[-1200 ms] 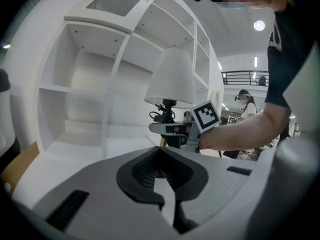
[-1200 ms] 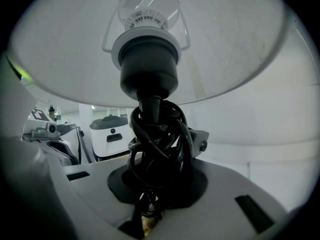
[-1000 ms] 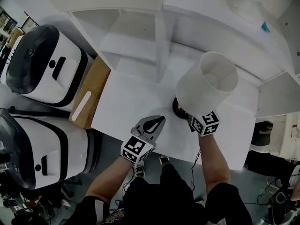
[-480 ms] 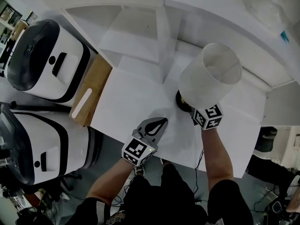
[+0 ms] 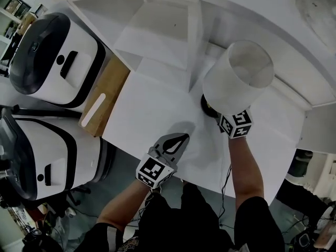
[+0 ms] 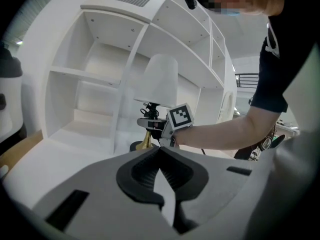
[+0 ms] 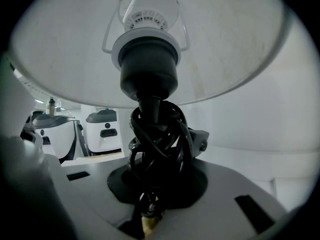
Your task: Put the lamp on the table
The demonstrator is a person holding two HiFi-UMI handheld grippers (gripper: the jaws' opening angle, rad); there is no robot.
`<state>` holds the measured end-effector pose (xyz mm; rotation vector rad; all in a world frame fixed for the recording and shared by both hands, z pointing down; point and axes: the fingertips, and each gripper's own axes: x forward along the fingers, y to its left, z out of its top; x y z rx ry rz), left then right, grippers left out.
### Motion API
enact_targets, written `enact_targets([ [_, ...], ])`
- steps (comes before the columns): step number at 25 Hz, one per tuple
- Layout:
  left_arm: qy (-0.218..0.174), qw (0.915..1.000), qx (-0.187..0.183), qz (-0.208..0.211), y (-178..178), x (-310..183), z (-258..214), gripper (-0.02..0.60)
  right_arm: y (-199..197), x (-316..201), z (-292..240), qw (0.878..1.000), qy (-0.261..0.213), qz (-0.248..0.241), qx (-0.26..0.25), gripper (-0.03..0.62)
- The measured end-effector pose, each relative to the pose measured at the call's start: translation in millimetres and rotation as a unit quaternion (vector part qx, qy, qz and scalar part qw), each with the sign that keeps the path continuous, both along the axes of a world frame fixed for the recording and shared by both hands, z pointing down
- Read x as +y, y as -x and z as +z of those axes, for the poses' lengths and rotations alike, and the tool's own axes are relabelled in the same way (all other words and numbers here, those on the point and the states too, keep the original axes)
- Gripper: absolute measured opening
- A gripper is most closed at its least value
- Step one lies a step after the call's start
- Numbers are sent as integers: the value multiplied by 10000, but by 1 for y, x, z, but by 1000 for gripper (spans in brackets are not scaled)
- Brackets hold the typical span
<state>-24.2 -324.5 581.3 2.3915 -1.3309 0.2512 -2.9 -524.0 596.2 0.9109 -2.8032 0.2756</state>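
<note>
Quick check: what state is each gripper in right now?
Left gripper: jaws closed, empty.
Right gripper: jaws closed on the lamp stem.

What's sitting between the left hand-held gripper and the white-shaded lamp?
Nothing. The head view shows only bare white table top between the left hand-held gripper and the white-shaded brass lamp.

Lamp [image 6: 160,84] beyond closed left gripper [image 6: 160,148]

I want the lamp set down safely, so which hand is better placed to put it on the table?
Right. The right gripper is shut on the lamp by its stem, over the table. The left gripper is shut and empty, off to the side.
</note>
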Motion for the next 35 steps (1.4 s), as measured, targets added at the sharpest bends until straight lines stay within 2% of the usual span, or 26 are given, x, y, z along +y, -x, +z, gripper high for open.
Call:
enact_targets([
  [18, 163, 9998, 50, -114, 14, 13, 9, 6, 4, 2, 5, 9999, -110, 111, -33, 75],
  [28, 254, 9996, 51, -96, 18, 32, 10, 6, -16, 17, 9, 9991, 20, 429, -50, 154],
  [35, 213, 9998, 47, 30, 16, 47, 4, 6, -45, 41, 9, 9961, 178, 857, -70, 170],
])
